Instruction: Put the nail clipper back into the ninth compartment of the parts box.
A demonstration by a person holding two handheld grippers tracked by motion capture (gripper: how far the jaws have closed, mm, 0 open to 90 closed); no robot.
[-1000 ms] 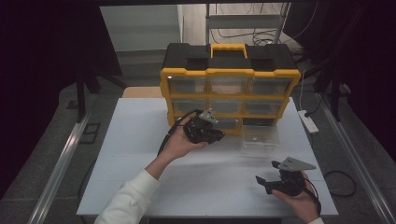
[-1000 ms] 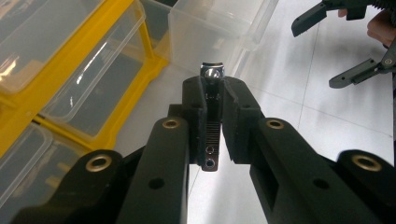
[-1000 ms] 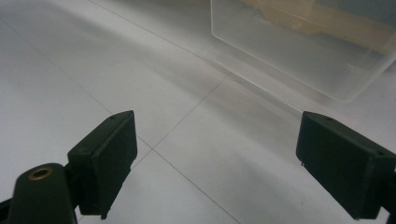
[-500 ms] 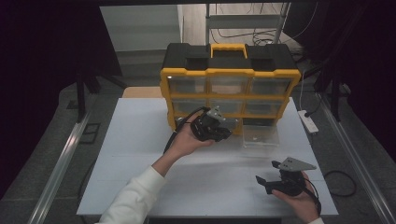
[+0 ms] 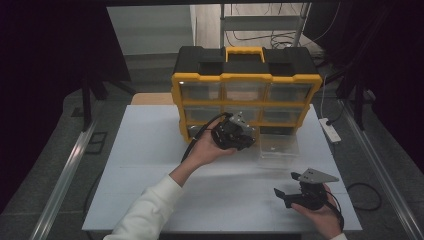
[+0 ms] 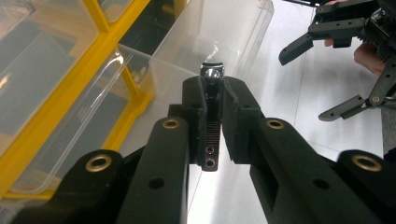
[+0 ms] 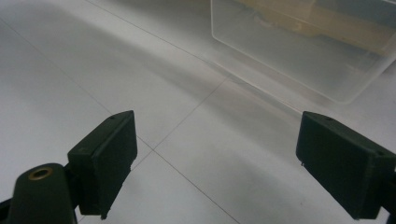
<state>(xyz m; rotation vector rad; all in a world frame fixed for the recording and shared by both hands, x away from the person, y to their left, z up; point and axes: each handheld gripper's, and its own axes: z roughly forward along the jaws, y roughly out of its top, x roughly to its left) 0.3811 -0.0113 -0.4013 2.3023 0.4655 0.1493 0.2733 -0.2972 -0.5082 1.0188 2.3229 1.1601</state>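
White tabletop (image 5: pixel 150 165), and my left gripper (image 6: pixel 214 95), clamped on a small metal bit (image 6: pixel 212 74), has drifted toward the clear drawer (image 5: pixel 278 146) for the drop, right gripper (image 7: pixel 215 163) wide open.

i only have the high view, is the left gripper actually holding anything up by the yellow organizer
Observer: Yes. In the left gripper view the left gripper is shut on a small shiny metal bit, whose rounded end pokes out above the jaws.
Operator: what's right ahead of it
Observer: The clear plastic drawer bin standing on the white table, just beyond the tip of the bit.
Operator: and the right gripper, open or shut
Observer: Open. The right gripper view shows the right gripper with jaws wide apart over bare table and nothing between them.
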